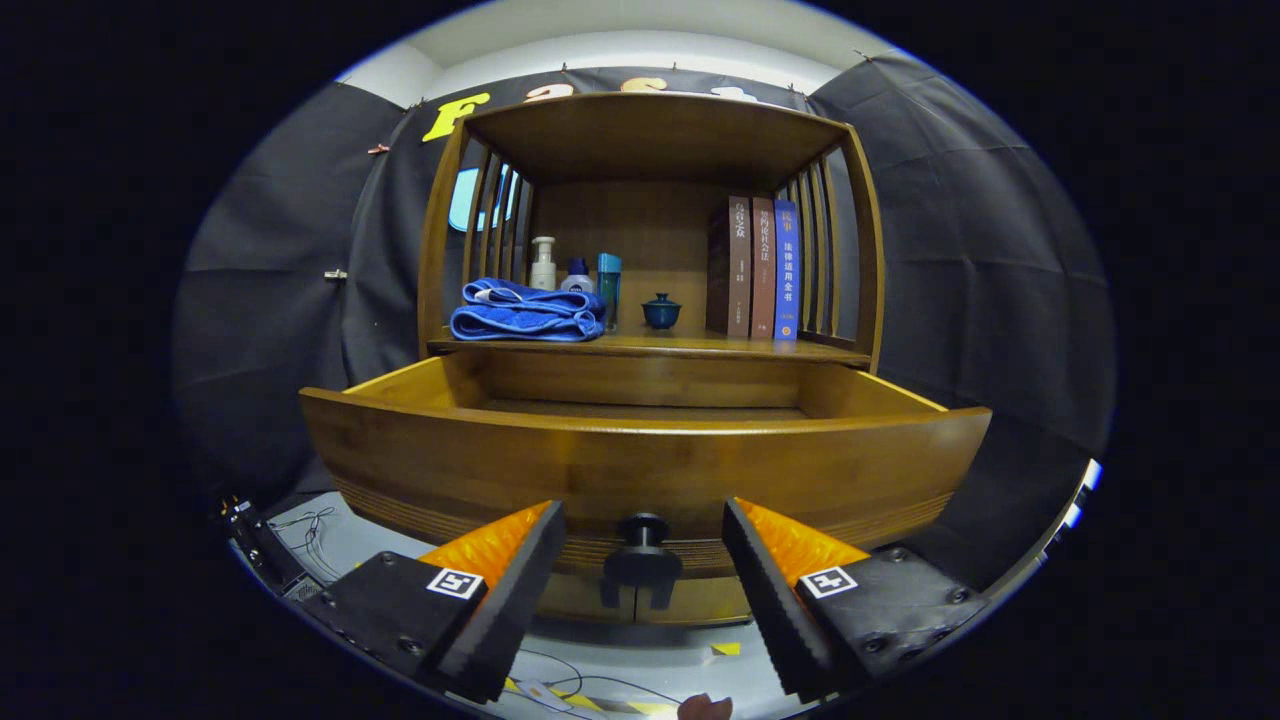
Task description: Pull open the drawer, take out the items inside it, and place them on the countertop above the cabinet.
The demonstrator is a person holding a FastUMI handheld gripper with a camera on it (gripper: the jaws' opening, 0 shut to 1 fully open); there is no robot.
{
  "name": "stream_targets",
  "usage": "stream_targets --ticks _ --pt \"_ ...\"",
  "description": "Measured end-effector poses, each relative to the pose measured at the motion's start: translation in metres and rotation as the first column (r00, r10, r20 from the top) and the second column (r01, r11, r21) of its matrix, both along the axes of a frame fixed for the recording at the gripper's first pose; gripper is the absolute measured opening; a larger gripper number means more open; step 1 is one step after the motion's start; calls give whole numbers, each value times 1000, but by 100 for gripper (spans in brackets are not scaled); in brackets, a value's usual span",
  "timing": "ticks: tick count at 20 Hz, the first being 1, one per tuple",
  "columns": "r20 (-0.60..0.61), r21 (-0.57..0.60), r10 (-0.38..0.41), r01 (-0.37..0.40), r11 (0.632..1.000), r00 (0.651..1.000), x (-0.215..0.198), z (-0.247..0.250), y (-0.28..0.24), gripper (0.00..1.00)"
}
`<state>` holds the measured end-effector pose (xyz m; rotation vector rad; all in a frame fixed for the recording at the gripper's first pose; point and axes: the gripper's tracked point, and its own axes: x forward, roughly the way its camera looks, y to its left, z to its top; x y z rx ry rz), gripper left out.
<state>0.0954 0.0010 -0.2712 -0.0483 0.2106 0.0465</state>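
The gripper (644, 520) sits nearest, its two fingers spread wide apart with nothing pressed between them. The drawer knob (645, 530) stands in the gap between the fingertips, clear of both; neither finger (520, 580) touches it. Below the fingers lies a pale floor (640, 665) with thin cables (560, 675) and bits of yellow tape (727, 648).

Just beyond the fingertips is the wooden drawer (640, 470), pulled well out from the cabinet, its curved front panel facing the fingers. From this low angle only the far inner wall and a strip of the drawer bottom show, so whether anything lies inside cannot be told.

Farther back and above the drawer runs the countertop (690, 347) of the cabinet (650, 135), under a slatted wooden hutch. On its left rests a folded blue towel (525, 310). Behind the towel stand a white pump bottle (543, 264), a small blue-capped bottle (577, 276) and a teal tube (609, 285). Near the middle sits a small dark blue lidded cup (661, 311). At the right, three books (755, 268) stand upright side by side, touching one another, against the slatted side.
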Motion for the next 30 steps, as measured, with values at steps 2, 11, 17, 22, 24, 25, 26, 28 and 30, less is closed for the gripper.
stream_targets --ticks 2,11,17,22,24,25,26,28,30 --pt "6 20 -6 6 1000 1000 -4 19 -2 99" --pt "-48 117 33 -27 993 998 38 125 -9 99" --pt "-390 62 109 -92 994 914 97 96 0 99" --pt "-625 55 72 -48 997 777 133 32 -3 99" --pt "-713 21 39 -35 999 700 134 4 -8 99" --pt "-746 11 29 -30 999 666 134 -9 -10 99" --pt "-779 8 19 -19 1000 627 130 -20 -9 99" --pt "-818 9 3 7 1000 576 135 -44 -10 99" --pt "-844 14 -4 29 999 536 139 -54 -13 99"
